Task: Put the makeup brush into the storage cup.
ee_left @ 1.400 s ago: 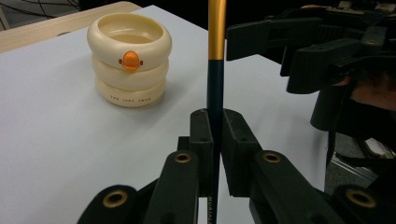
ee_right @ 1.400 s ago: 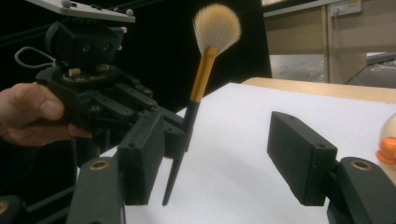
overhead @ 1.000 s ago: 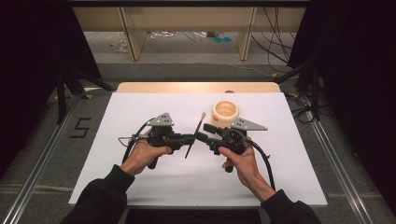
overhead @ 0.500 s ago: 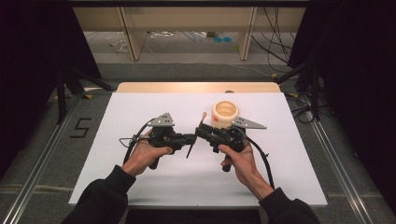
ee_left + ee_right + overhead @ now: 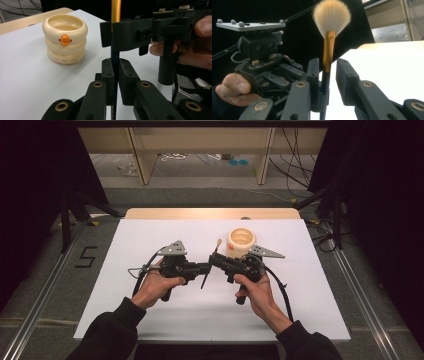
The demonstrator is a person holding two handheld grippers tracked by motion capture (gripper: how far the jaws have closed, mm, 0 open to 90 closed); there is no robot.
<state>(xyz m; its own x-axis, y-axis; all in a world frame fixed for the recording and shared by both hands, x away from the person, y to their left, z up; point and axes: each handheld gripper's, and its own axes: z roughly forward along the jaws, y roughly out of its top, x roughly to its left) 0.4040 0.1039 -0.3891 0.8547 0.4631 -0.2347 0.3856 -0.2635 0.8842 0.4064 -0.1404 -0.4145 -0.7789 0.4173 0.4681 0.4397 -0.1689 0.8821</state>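
Up high, from the high view, the two hands meet over the middle of the white worktop. The left hand-held gripper is closed tight on the dark handle of a brush. The right hand-held gripper comes at the same handle from the other side, and its jaws have just been closing with the brush between them. A cream pot stands just behind.

Next, the left gripper view: its own jaws pinch the thin black handle, and the gold part goes up past the right hand-held gripper. The pot sits apart on the worktop.

Last, the right gripper view: the brush stands upright between its jaws, near the left one, with a gap on the right, so they are not gripping yet. The hair is fluffy on top.

The brush is likely light and stiff in the handle (smooth too, so it may slip). Its hair is soft and bends, so hold the handle low, never the hair.
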